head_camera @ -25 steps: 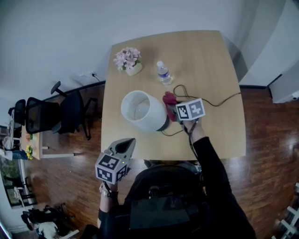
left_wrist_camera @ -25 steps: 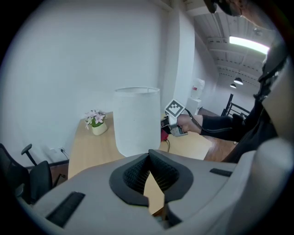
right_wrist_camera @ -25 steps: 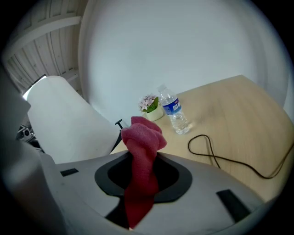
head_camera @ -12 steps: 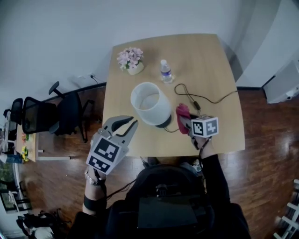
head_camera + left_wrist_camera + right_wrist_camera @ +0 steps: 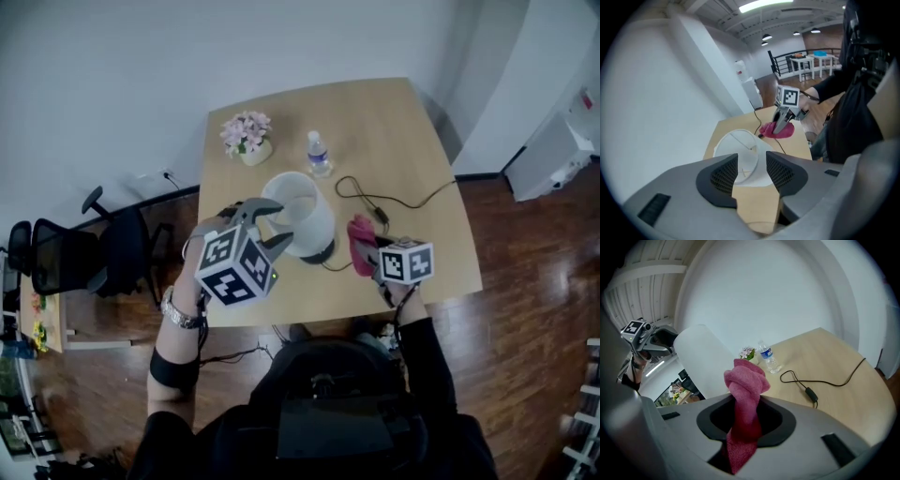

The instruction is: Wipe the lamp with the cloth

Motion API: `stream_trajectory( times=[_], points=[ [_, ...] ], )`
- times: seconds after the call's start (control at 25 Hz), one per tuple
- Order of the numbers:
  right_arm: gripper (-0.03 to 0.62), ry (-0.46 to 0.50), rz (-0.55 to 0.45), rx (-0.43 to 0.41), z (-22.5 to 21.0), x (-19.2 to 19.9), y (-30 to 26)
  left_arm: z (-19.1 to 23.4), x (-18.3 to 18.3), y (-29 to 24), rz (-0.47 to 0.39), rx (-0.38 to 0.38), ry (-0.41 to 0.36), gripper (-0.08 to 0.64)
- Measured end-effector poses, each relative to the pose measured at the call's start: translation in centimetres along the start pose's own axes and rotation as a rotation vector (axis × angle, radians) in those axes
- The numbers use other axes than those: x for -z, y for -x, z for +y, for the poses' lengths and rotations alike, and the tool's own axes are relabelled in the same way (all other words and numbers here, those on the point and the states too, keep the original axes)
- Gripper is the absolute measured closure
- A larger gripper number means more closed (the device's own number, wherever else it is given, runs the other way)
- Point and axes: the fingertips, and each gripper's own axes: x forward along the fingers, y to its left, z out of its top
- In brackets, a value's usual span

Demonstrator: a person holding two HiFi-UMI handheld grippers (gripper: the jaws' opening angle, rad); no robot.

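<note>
The lamp (image 5: 302, 217) stands upright on the surface (image 5: 412, 141). At its left, the left gripper (image 5: 278, 222) faces it, jaws just opened, apart and empty. At its right, the cloth (image 5: 362, 246) is clamped in the right gripper (image 5: 375, 261), just beside the lamp.

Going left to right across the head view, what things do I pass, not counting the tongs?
First the black office chair → pot of pink flowers → white lamp with a round shade → pink cloth. The clear water bottle overlaps the lamp sideways, so it's omitted.
</note>
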Motion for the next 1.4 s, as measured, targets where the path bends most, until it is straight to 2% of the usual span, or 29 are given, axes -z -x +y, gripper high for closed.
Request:
stream_trajectory(
  times=[0.2,0.36,0.4,0.56,0.68,0.8,0.96,1.16,1.4],
  points=[
    [0.485,-0.008,-0.023,0.011,0.1,-0.4,0.5,-0.5,0.2,-1.3,0.075,0.051,-0.177,0.408],
    [0.485,-0.015,-0.034,0.010,0.0,-0.7,0.7,-1.2,0.1,-1.5,0.087,0.104,-0.231,0.460],
    [0.485,-0.016,-0.035,0.006,0.1,-0.8,0.8,-1.4,0.1,-1.5,0.085,0.112,-0.235,0.482],
    [0.485,-0.010,-0.041,-0.001,0.2,-1.2,0.7,-1.8,0.0,-1.4,0.060,0.108,-0.237,0.489],
    [0.485,0.000,-0.042,-0.012,0.6,-1.8,0.5,-2.3,-0.2,-0.9,0.008,0.104,-0.237,0.492],
    [0.485,0.007,-0.041,-0.029,0.9,-2.2,0.6,-3.5,-0.2,0.0,-0.057,0.127,-0.196,0.495],
    [0.485,0.042,-0.039,-0.043,1.6,-3.0,1.1,-5.7,1.0,1.8,-0.082,0.161,-0.159,0.503],
    [0.485,0.093,-0.053,-0.086,3.8,-4.9,1.5,-9.0,3.3,3.8,-0.078,0.139,-0.187,0.517],
    [0.485,0.194,-0.054,-0.173,8.4,-7.1,1.1,-12.6,5.5,5.4,-0.127,0.116,-0.159,0.525]
  ],
)
